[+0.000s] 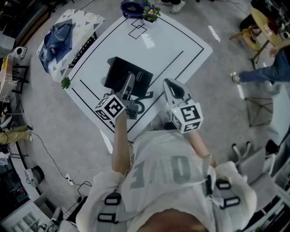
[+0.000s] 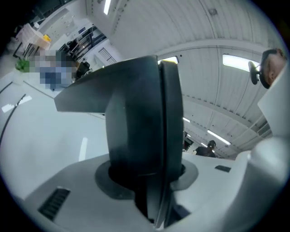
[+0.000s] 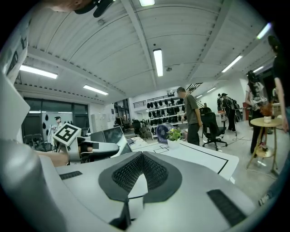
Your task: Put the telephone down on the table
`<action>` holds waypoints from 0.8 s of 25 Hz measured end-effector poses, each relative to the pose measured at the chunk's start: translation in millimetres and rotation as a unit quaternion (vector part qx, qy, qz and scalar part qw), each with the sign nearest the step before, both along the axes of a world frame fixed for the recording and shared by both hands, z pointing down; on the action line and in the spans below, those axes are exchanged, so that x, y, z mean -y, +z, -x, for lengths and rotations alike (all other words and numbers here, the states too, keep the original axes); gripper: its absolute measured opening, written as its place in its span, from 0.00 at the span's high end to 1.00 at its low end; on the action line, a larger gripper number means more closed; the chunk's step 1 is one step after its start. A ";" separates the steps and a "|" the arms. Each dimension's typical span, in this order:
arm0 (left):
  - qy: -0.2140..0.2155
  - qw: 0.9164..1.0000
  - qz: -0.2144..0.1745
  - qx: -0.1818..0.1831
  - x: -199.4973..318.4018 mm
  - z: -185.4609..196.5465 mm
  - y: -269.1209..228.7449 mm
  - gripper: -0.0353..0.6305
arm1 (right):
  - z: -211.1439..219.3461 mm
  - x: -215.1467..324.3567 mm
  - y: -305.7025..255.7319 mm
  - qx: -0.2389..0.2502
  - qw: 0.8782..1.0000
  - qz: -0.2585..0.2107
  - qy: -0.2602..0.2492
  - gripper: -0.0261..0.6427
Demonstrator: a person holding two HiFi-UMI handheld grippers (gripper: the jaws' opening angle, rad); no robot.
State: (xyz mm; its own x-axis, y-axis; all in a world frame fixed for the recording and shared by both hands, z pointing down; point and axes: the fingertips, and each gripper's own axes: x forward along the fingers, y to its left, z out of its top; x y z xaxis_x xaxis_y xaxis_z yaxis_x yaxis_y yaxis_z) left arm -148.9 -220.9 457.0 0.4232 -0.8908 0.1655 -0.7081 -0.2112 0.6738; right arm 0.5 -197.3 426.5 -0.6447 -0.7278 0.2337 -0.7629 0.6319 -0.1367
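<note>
Fingers of the left gripper (image 1: 130, 82) pinch the black telephone (image 1: 118, 70) low over the table (image 1: 172, 41), apparently for set-down. The right gripper (image 1: 169, 83) idles, its fingers pressed together.

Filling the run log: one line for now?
left gripper: shut on telephone | right gripper: shut, empty | telephone: over table, contact unclear

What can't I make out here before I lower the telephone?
Gap between telephone and table: head view, the telephone covers it.
Fingertips of the left gripper: left gripper view, lost against the dark telephone.
Far corner's pot plant: head view, too small for detail.
</note>
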 end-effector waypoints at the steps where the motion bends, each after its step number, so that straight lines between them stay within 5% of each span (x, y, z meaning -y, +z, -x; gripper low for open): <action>1: 0.005 1.000 0.011 -0.012 3.8 -1.1 7.0 0.71 | -0.1 0.7 0.1 -0.001 1.000 0.000 -0.001 0.95; 5: 0.023 0.998 0.048 -0.026 17.8 -4.4 32.7 0.71 | -3.4 5.0 1.6 0.001 1.000 0.005 0.006 0.95; 11: 0.036 0.994 0.099 0.017 27.6 -1.9 69.1 0.71 | -12.3 8.1 10.1 -0.003 1.000 0.020 0.023 0.95; 20: 0.045 0.992 0.116 -0.022 34.9 -1.6 77.9 0.71 | -14.9 10.7 21.4 -0.015 0.999 0.031 0.039 0.95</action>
